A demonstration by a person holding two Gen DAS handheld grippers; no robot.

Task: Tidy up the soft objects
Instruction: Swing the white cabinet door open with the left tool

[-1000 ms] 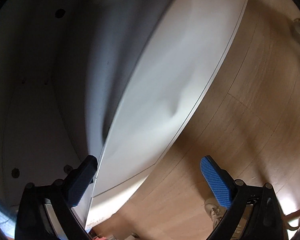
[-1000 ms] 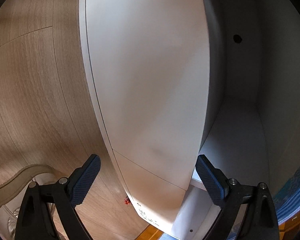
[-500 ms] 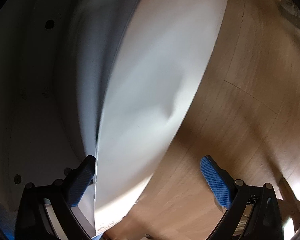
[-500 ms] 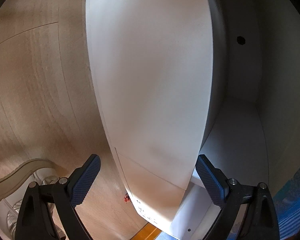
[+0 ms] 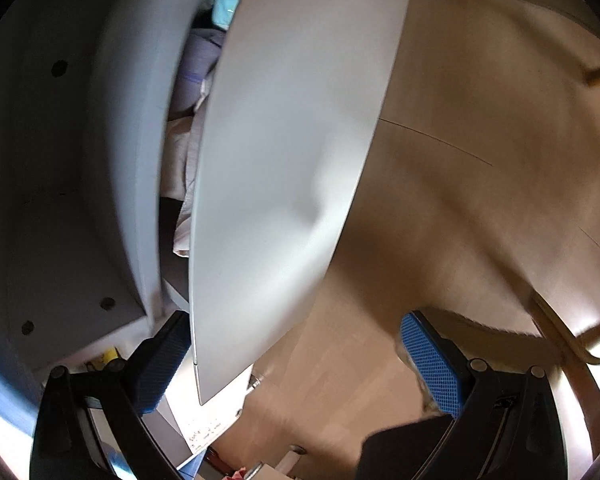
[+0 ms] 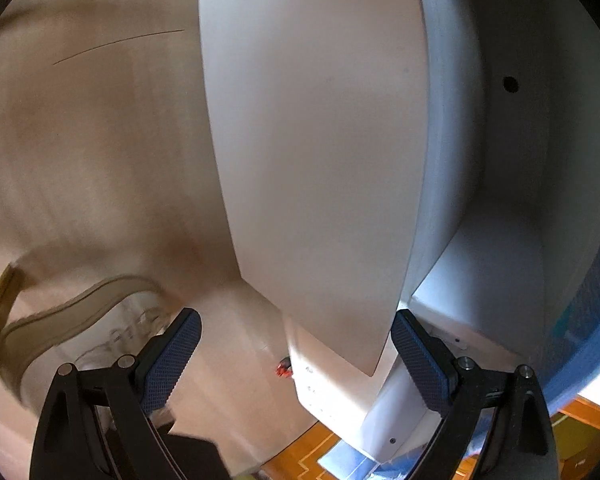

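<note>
Both grippers face one white cabinet door (image 5: 284, 168) — the left gripper (image 5: 296, 364) and right gripper (image 6: 296, 354) each with fingers spread wide, grasping nothing. Folded fabrics (image 5: 188, 128), the soft things, sit just behind the door, inside the cabinet. My worry: a door swung shut could pinch the cloth edge poking past it.

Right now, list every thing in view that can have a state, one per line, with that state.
Left cabinet door: partly open, its edge between the fingers.
Right cabinet door: partly open.
Folded fabrics: stacked inside the cabinet, seen through the gap.
Left gripper: open, nothing clamped.
Right gripper: open, nothing clamped.
Empty compartment: nothing visible in it.
</note>
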